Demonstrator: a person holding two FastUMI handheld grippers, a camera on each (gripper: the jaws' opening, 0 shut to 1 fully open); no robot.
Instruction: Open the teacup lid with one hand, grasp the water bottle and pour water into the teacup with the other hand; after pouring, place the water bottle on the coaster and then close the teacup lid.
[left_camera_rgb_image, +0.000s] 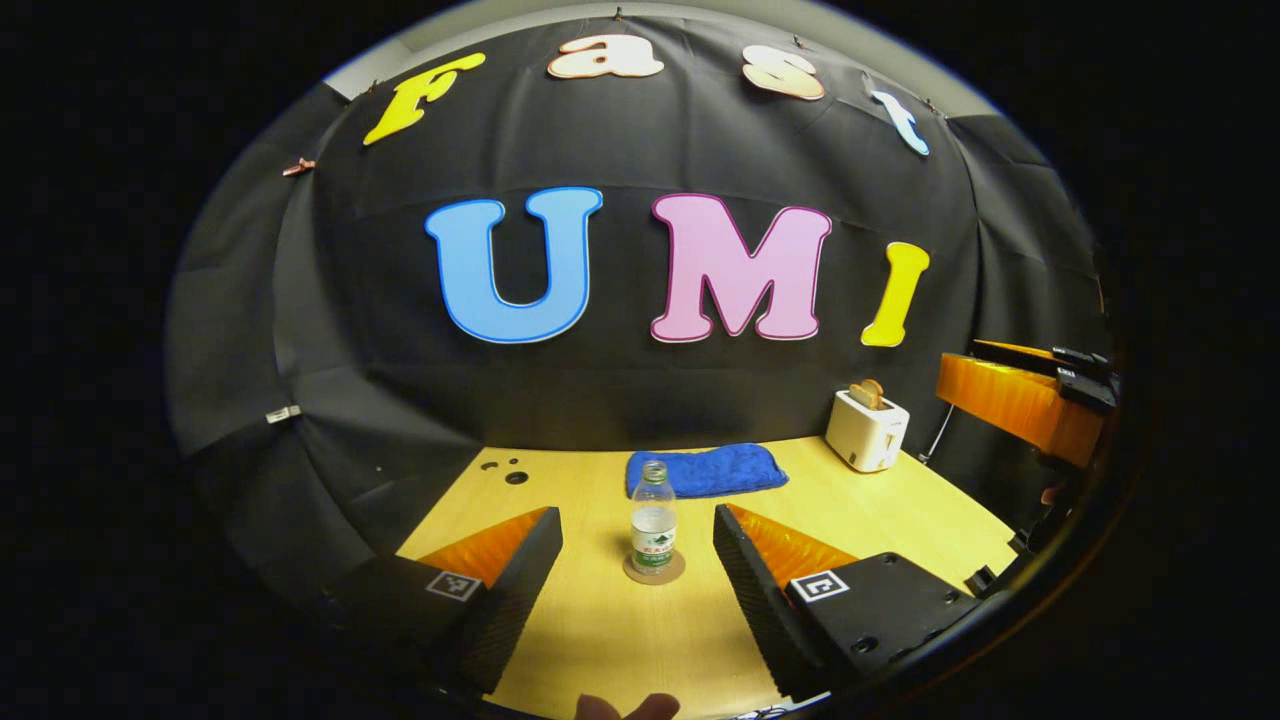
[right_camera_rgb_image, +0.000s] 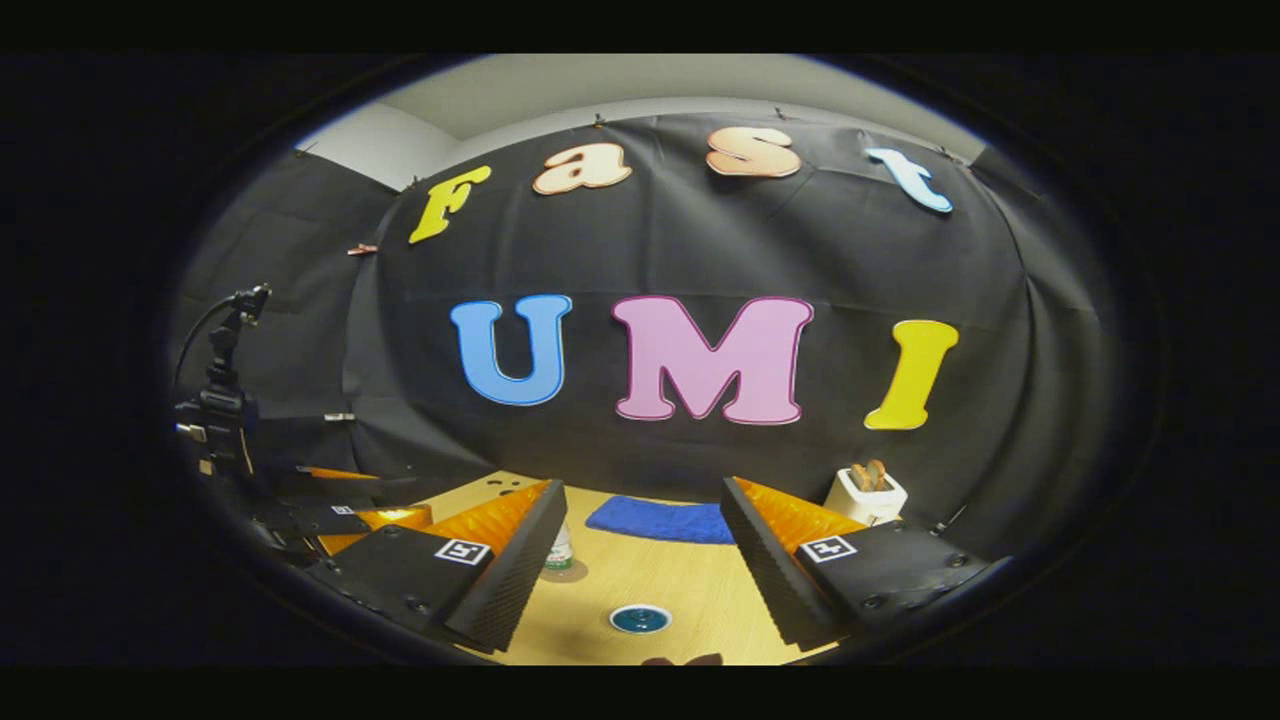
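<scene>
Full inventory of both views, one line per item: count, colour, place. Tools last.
water bottle: 1, clear with a green-and-white label, upright on the coaster, mid-table
coaster: 1, brown, round, under the bottle
teacup: 1, teal-blue top seen from above, near table edge in the right gripper view; lid on or off unclear
towel: 1, blue, lying flat at the back of the table
toaster: 1, white, bread slices in its slots, back right corner
table: 1, light wood, dark holes at back left
left tool: 1, black and orange, open, bottle ahead between its fingers, not touched
right tool: 1, black and orange, open, above the teacup
</scene>
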